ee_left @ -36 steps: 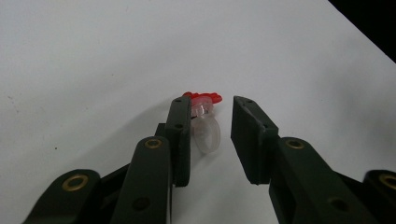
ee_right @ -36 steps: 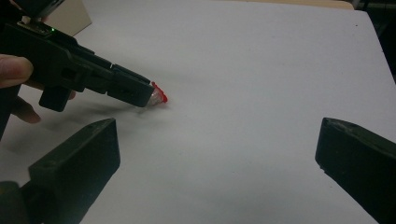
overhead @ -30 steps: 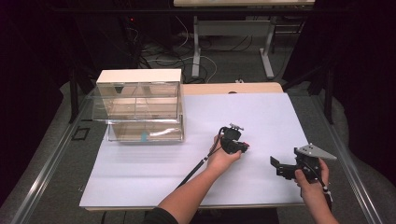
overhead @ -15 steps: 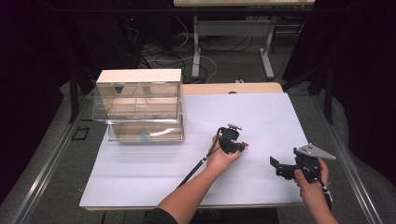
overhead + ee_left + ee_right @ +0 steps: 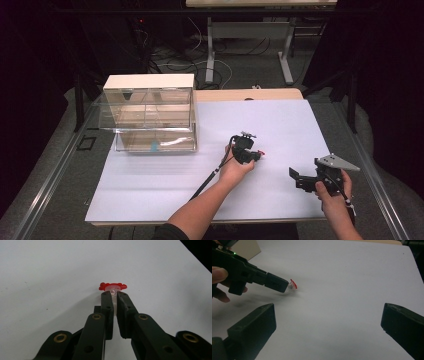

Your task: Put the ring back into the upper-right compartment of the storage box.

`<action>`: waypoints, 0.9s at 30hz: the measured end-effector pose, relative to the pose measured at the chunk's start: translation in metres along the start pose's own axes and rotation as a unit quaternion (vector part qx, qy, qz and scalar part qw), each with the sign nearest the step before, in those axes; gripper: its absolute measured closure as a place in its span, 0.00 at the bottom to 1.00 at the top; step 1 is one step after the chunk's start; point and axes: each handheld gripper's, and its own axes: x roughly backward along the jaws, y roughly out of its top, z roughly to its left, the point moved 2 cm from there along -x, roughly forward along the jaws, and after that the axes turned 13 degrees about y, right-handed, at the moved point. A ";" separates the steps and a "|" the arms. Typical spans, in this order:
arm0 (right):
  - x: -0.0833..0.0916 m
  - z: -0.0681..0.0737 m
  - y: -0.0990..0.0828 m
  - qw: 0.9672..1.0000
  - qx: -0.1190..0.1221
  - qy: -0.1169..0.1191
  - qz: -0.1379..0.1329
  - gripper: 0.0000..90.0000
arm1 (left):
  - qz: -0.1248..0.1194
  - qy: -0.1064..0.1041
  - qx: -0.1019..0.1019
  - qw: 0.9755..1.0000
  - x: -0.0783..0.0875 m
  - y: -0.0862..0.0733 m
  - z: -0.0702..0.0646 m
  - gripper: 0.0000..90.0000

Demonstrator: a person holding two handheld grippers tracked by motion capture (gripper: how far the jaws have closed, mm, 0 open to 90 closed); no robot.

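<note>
1. High view: two grippers over one white worktop (image 5: 165, 185). The left gripper (image 5: 254, 156) sits mid-worktop, a red speck at its tip. The right gripper (image 5: 295, 178) is near the front edge. One clear drawer box (image 5: 149, 112) stands at back left.
2. Left gripper view: jaws clamped on one small clear tube (image 5: 114, 295), its red cap (image 5: 112, 286) pointing away along the jaws.
3. Right gripper view: jaws spread wide, empty. The tube (image 5: 291, 285) lies level, cap rightward.

light: bright on flat white tabletop (image 5: 280, 130) | surroundings: dark | shadows: soft | focus: near black jaws blurred
</note>
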 end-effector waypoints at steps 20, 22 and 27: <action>-0.002 0.000 0.000 1.000 0.004 -0.005 -0.004 0.00 | -0.031 0.019 0.033 0.999 0.019 0.001 0.025 0.94; -0.003 0.000 0.000 1.000 0.005 -0.005 -0.009 0.00 | -0.030 0.016 0.027 0.999 0.023 0.002 0.027 0.94; -0.003 0.000 0.000 1.000 0.004 -0.006 -0.010 0.00 | -0.047 0.018 0.026 0.998 0.031 0.004 0.029 0.94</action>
